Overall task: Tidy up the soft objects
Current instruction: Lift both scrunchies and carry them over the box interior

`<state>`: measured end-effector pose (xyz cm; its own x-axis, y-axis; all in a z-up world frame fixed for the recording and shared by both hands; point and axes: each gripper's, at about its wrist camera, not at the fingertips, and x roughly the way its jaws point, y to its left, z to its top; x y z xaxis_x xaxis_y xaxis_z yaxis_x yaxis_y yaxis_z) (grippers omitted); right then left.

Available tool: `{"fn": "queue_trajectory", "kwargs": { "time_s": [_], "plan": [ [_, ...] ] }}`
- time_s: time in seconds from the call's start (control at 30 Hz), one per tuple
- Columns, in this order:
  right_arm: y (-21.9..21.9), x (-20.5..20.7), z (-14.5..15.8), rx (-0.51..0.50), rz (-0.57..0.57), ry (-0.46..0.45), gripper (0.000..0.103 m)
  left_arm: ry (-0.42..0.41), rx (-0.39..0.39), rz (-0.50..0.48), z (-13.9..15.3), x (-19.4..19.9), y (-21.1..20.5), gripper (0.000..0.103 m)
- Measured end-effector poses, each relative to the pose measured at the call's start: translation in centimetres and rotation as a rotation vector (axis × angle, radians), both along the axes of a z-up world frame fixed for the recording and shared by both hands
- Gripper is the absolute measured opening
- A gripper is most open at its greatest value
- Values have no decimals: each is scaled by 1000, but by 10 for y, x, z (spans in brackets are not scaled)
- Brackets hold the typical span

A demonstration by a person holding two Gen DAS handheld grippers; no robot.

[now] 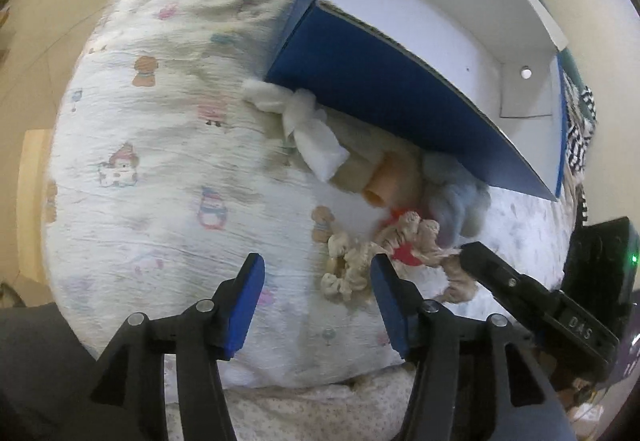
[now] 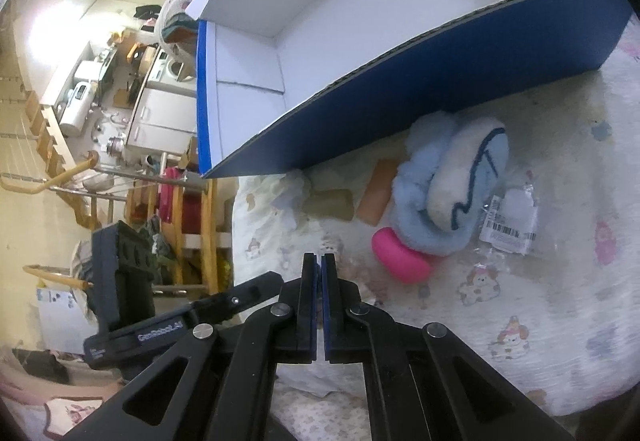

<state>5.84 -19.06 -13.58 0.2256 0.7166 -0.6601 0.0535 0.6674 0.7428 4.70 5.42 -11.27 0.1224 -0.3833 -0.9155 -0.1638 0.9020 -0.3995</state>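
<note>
A cream rope toy (image 1: 348, 265) with a red part lies on the printed bed sheet (image 1: 160, 169). My left gripper (image 1: 318, 275) is open over the sheet, with its right pad beside the toy and nothing between the pads. My right gripper (image 1: 466, 251) comes in from the right, and its tips meet a strand of the toy. In the right wrist view the right gripper (image 2: 320, 261) is shut. Against the blue box (image 1: 380, 81) lie a fluffy blue plush (image 2: 436, 193), a pink pad (image 2: 400, 257), a tan block (image 2: 376, 197) and a white cloth (image 1: 316, 145).
The box (image 2: 440, 81) is tilted, and its white inside is bare. A clear plastic bag with a barcode (image 2: 512, 221) lies right of the plush. A striped cloth (image 1: 580, 129) sits behind the box. The bed drops off to the floor on the left, with cluttered furniture beyond.
</note>
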Motion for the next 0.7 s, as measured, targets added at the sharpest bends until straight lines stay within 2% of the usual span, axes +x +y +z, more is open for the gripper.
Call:
{"fn": "queue_trajectory", "kwargs": {
  "time_s": [0.1,0.33,0.4,0.43,0.47,0.6,0.7],
  "plan": [
    [-3,-1,4,7,-16,-15,4,10,5,-9,-4,1,-3,51],
    [-29,-5,18,55,-93,-55,4,38,65,-169,-20,2,-50,51],
    [-36,-7,21,59,-106,-62,4,39,87,-199,-26,4,-61,42],
    [-38,-7,21,62,-109,-64,4,37,100,-213,-29,6,-65,24],
    [-40,-8,23,63,-112,-67,4,28,110,-227,-31,7,-70,14],
    [-40,-12,29,60,-110,-85,4,27,147,-297,-37,7,-86,9],
    [-42,-13,32,65,-106,-91,4,-20,170,-319,-25,1,-89,9]
  ]
}}
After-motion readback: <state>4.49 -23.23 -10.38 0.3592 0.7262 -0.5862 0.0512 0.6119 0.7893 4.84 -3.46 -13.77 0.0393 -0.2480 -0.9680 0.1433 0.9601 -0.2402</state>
